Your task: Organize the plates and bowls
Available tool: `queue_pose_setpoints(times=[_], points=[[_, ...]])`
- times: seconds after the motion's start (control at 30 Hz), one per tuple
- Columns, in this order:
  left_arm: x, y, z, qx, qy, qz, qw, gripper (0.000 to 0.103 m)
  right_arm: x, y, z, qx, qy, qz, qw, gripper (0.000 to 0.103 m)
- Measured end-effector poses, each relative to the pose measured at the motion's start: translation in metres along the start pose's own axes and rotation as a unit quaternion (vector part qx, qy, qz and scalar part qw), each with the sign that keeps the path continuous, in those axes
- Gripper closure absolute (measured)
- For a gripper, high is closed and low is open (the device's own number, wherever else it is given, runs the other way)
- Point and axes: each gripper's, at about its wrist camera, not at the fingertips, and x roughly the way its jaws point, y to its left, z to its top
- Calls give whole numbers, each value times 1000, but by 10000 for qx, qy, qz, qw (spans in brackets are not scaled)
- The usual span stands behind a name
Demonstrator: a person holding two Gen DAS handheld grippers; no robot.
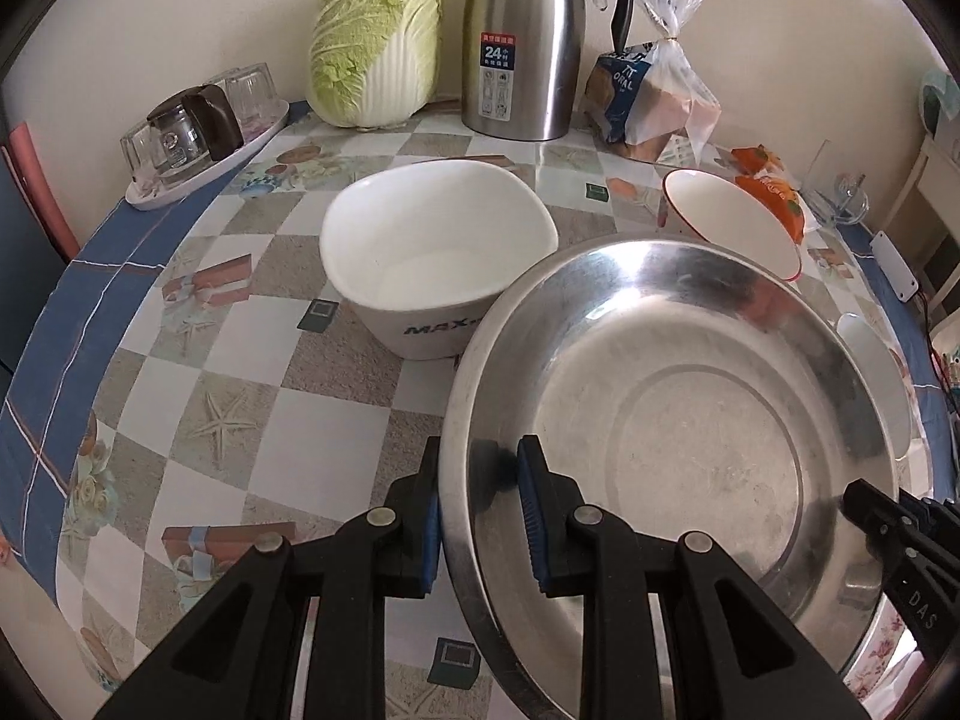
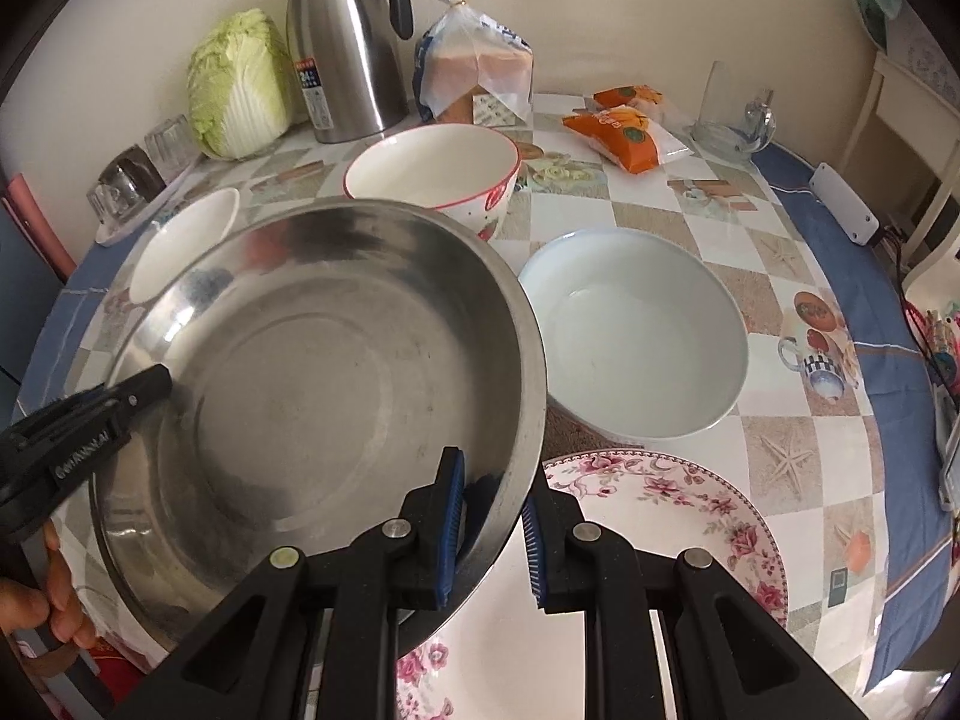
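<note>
Two grippers, left gripper (image 1: pixel 480 516) and right gripper (image 2: pixel 492 531), each clamped on opposite steel basin (image 2: pixel 312 372) rims.

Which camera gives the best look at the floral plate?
The right wrist view: the floral plate shows much of its rose-patterned rim beside the steel basin. The left wrist view catches only a rim sliver under it.

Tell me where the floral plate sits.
Right wrist view, lower right: the floral plate lies on the table, partly under the steel basin, just before the pale blue bowl.
</note>
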Motion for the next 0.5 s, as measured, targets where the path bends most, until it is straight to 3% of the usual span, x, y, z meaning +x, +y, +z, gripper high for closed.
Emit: queue_pose_setpoints(times=[0.5], points=[[11, 0, 1, 13, 296, 142, 9995, 76, 12, 2, 0, -96, -17, 16, 10000, 80]])
